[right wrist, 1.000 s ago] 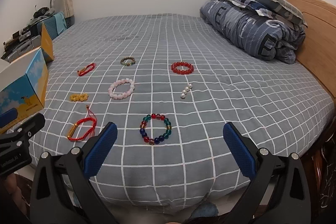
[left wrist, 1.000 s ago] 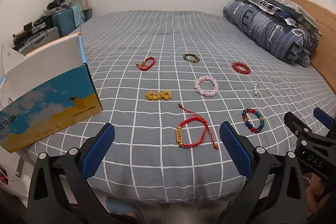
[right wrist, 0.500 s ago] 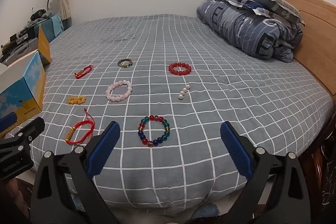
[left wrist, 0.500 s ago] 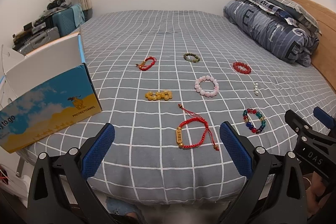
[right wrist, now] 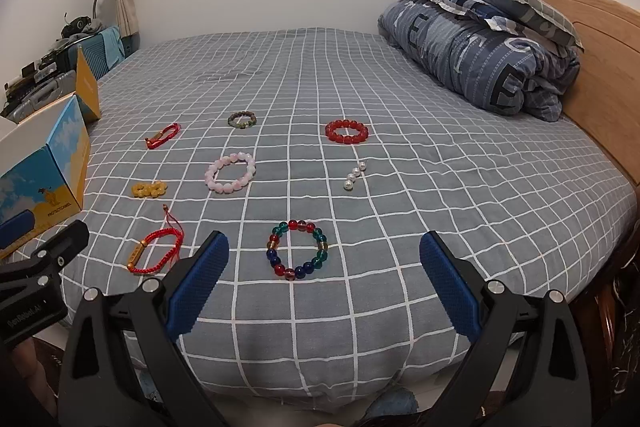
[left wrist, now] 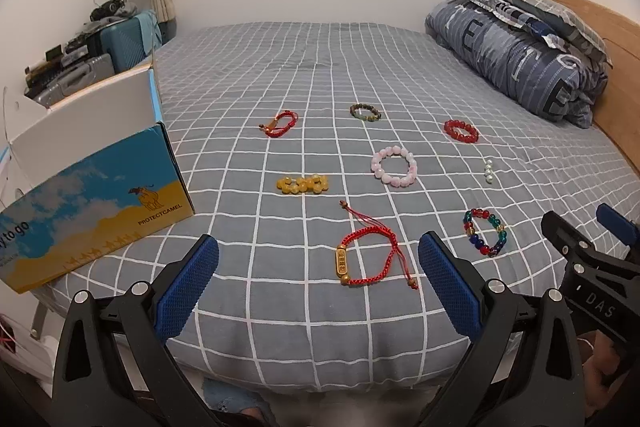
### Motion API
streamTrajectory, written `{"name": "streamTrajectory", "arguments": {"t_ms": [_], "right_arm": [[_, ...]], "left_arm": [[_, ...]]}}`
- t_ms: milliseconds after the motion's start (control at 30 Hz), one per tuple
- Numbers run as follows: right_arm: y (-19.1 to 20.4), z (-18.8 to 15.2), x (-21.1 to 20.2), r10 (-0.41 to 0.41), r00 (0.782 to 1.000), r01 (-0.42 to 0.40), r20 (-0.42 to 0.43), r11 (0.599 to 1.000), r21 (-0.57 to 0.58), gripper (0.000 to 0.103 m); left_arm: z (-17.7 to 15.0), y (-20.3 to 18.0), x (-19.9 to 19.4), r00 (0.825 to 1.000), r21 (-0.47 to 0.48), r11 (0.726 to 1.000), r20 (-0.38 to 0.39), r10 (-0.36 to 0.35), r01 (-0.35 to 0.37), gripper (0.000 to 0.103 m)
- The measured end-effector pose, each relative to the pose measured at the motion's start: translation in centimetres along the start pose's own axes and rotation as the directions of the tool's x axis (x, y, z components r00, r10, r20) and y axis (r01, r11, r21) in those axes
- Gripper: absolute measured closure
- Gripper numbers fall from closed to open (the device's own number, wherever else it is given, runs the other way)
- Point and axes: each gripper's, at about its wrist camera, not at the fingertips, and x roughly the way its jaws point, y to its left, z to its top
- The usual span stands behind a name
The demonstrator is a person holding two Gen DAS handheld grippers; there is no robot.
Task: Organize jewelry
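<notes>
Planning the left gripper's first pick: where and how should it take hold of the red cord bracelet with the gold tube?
Grip the gold tube of the red cord bracelet, coming from above with the open left gripper. It is the only rigid, raised part; the cord lies flat and limp on the bed.

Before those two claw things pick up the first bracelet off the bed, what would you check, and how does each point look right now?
1. Left gripper open and holding nothing: ok.
2. Right gripper open and holding nothing: ok.
3. Red cord bracelet lies between the left fingers' line of sight, apart from other pieces: ok.
4. Multicolour bead bracelet sits ahead of the right gripper, unobstructed: ok.
5. Box open on top to receive jewelry: ok; what is inside it: cannot tell.
</notes>
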Motion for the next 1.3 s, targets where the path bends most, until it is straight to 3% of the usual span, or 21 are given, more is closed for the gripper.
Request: {"name": "streamTrajectory", "arguments": {"t_ms": [1300], "right_arm": [[-0.20, -0.01, 0.02, -0.031, 0.999, 0.030, 0.024, 0.999, 0.012, 0.007]], "left_arm": [[-0.11, -0.33, 0.34, 1.000, 0.004, 1.000, -0.012, -0.012, 0.012, 0.005]]}}
